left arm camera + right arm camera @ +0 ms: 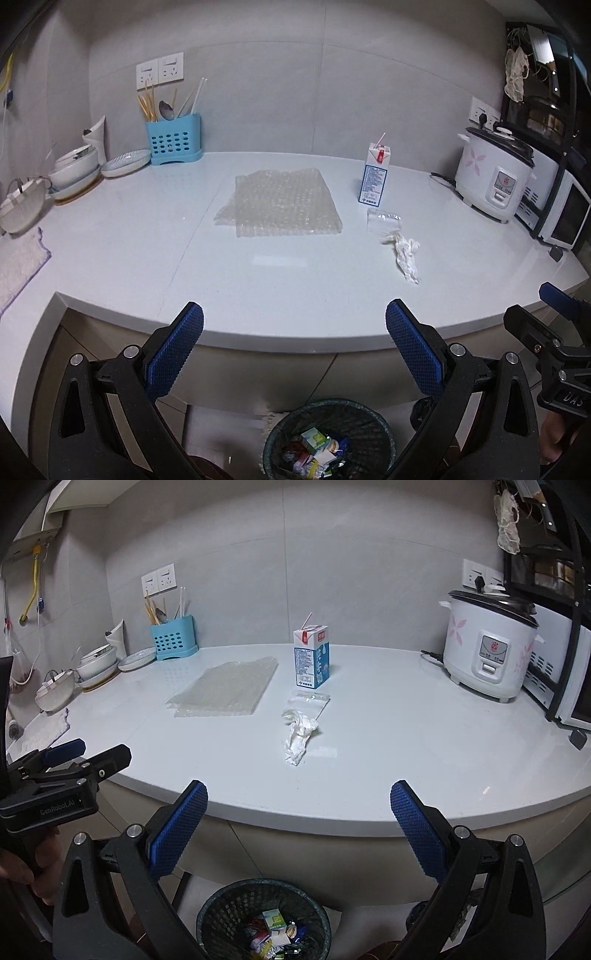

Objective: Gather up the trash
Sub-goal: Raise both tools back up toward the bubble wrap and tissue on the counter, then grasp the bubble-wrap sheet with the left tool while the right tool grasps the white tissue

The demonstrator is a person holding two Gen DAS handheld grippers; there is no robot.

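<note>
Both of your claws are spread wide and carry nothing. The left gripper [294,325] hangs off the front edge of the white countertop [147,266], and the right gripper [299,805] sits beside it at about the same height. Directly below both, on the floor, stands the dark mesh waste bin [221,908], which already has wrappers in it.

Four pieces of trash lie on the counter ahead of you:

- **Bubble wrap:** The sheet of bubble wrap [282,203] lies flat, straight ahead of the left claw and well beyond its tips. It should be nearly weightless and floppy. Pinch it at the near edge or a corner, and expect it to drape and drag as you lift.
- **Tissue:** The crumpled tissue [299,738] is the nearest piece to the right claw, just ahead of the gap between its fingers. It is soft and crushable, so close on the bulk of the wad.
- **Plastic bag:** The small clear plastic bag [310,701] lies just behind the tissue and touches it. It is thin, slick and flat on the surface, so it is likely the hardest piece to get under. Catch a raised edge, or slide it toward the counter's lip.
- **Milk carton:** The milk carton [311,657], with its straw [307,620], stands upright farther back. Its walls are stiff but dentable. It may still hold liquid, so grip it across the body and keep it upright.
</note>
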